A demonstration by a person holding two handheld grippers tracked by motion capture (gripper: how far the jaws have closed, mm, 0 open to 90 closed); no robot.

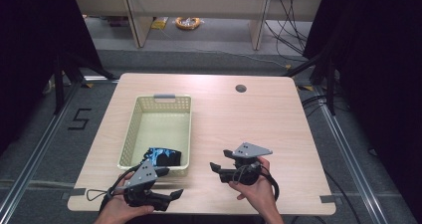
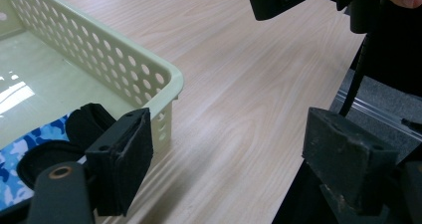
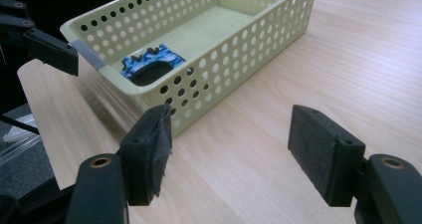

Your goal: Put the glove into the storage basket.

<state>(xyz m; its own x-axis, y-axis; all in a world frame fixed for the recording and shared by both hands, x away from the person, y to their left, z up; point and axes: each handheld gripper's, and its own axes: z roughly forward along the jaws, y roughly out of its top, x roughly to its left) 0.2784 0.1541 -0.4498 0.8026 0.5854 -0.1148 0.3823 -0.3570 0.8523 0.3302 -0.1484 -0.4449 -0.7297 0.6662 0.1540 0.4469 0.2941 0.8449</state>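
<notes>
Both hand-held grippers sit nearest the camera at the worktop's (image 1: 259,114) near edge. Left hand-held gripper (image 1: 171,194) at about 7 o'clock, jaws spread wide, nothing between them, released. Right hand-held gripper (image 1: 215,167) at about 5 o'clock, jaws also wide apart, empty, pads off everything.

Closest thing to them: blue camo item (image 1: 163,157) with black parts, lying flat in the near end of the basket (image 1: 161,100), at roughly 7 o'clock on the worktop, just beyond the left jaws. Right gripper view shows it (image 3: 149,62) against the near wall, with a black loop or strap end up. Looks like fabric, maybe a small pouch or mask; cannot tell exactly.

Handling guess: light, soft, floppy, will sag and fold when lifted, not fragile, not slippery. Best pinch point is likely the black raised edge or a bunched fold, coming from above, since the flat cloth gives little to bite. Basket is thin perforated plastic, light, may slide or tip if a jaw catches its rim.
</notes>
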